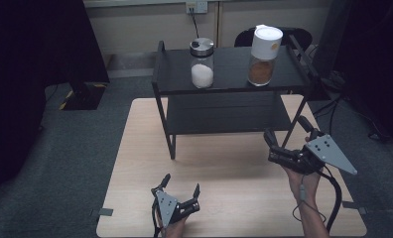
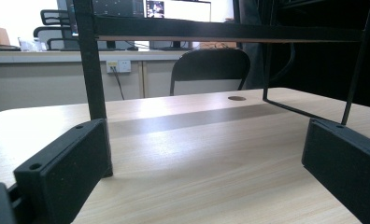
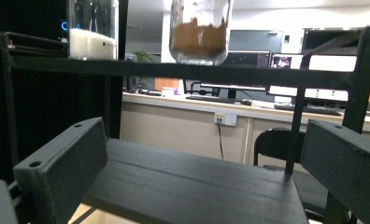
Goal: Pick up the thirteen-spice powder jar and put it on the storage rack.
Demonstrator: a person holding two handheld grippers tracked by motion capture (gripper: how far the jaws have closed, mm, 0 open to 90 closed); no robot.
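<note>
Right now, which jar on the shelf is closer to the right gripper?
The white-lidded jar of brown powder, on the shelf's right side above the right gripper; the silver-capped jar of white granules stands further left.

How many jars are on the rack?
2, both on the rack's top shelf: the white-filled jar at left, the brown-filled jar at right. None visible on the lower shelf.

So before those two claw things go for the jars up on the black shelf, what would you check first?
1. Right gripper jaws spread wide: ok.
2. Left gripper jaws spread wide, low over the table: ok.
3. Jar of brown powder upright, white lid on: ok.
4. Jar of white grains upright, metal lid on: ok.
5. Jars standing apart on the shelf: ok.
6. Lids screwed tight: cannot tell.
</note>
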